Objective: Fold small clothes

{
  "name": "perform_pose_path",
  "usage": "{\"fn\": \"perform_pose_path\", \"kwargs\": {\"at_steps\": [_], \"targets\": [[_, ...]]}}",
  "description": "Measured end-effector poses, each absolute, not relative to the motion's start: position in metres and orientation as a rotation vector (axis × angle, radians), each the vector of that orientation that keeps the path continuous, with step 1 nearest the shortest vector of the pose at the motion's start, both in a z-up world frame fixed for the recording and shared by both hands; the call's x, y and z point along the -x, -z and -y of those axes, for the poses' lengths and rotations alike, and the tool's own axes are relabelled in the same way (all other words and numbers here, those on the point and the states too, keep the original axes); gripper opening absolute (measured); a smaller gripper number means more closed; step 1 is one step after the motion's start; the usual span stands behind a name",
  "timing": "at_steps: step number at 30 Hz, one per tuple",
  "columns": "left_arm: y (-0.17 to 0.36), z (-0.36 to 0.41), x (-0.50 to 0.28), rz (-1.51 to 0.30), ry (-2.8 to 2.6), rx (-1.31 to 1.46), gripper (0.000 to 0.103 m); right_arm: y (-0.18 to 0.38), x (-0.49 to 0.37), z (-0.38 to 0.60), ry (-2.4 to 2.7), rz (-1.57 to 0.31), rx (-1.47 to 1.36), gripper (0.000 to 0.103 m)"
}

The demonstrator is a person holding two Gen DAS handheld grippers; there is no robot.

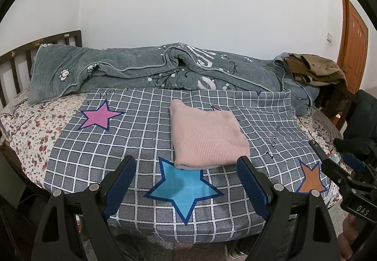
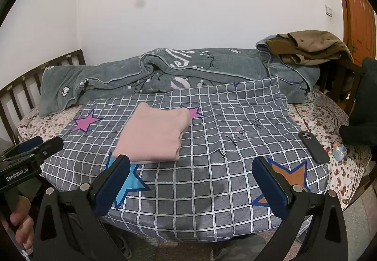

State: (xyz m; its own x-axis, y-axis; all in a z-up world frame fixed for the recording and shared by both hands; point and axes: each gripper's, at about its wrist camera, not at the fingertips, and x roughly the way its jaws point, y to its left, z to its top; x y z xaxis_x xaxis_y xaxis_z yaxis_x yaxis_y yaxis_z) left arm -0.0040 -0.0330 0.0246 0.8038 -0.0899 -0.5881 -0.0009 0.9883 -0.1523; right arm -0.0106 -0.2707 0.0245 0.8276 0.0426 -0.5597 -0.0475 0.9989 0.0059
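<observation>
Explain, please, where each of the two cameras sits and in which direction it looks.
Left wrist: on the left gripper, facing forward across the bed at the pink folded garment; its own open fingers show, plus the right gripper at the right edge.
Right wrist: on the right gripper, facing the same way; its open fingers show, plus the left gripper and a hand.
Shared: the garment, checked sheet, grey quilt.

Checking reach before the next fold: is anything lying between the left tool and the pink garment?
Nothing visible. Only bare checked sheet and its blue star print lie between the open left tool and the folded pink garment.
</observation>
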Motion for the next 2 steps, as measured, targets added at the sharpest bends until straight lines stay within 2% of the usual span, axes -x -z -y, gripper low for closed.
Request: {"fn": "perform_pose_path", "kwargs": {"at_steps": [2], "targets": [[-0.0258, 0.0319, 0.0065, -0.628, 0.06, 0.149, 0.086, -0.0249, 0.0108, 0.2701, -0.048, -0.594, 0.008, 0.102]]}}
